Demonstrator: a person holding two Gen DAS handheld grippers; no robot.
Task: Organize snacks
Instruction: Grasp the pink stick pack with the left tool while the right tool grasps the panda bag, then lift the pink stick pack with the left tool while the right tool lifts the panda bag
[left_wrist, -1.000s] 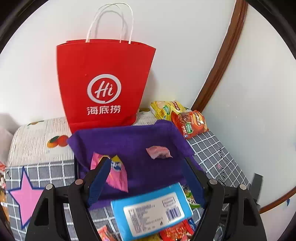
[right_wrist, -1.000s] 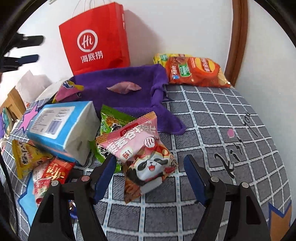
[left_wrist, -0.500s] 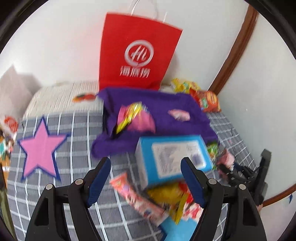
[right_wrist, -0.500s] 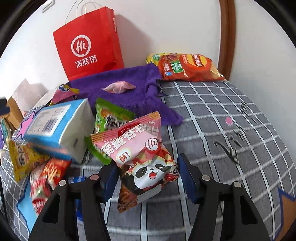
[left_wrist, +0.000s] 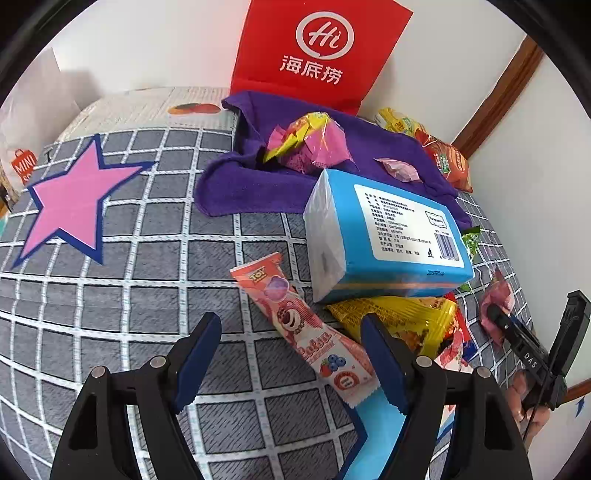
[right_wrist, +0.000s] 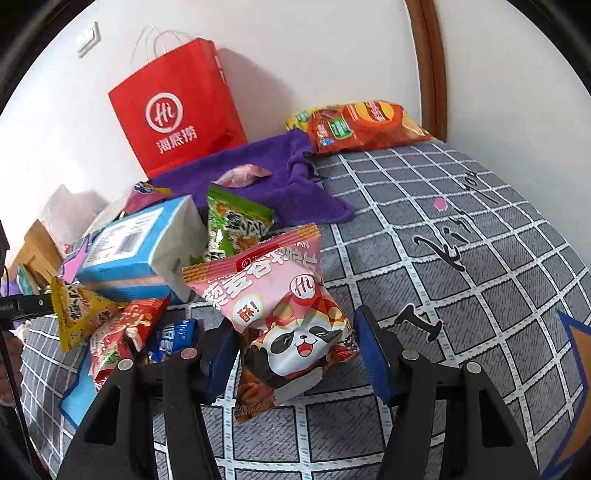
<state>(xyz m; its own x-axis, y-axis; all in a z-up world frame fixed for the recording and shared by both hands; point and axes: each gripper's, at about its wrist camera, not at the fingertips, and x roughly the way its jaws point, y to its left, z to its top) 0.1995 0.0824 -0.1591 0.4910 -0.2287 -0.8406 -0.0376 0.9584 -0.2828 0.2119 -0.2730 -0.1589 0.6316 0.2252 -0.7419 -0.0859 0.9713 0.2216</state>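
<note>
Panda snack between right jaws, seemingly gripped.

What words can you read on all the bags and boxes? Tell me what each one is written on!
"Hi" and "海底捞": red paper bag.
"MINI": white bag at the left edge; the rest is cut off.
"TOY": long pink snack packet; the word lower down is too warped to read.
"酥!": pink panda snack bag.
"DAS": right gripper.
Blue tissue pack: label print too small to read.
</note>
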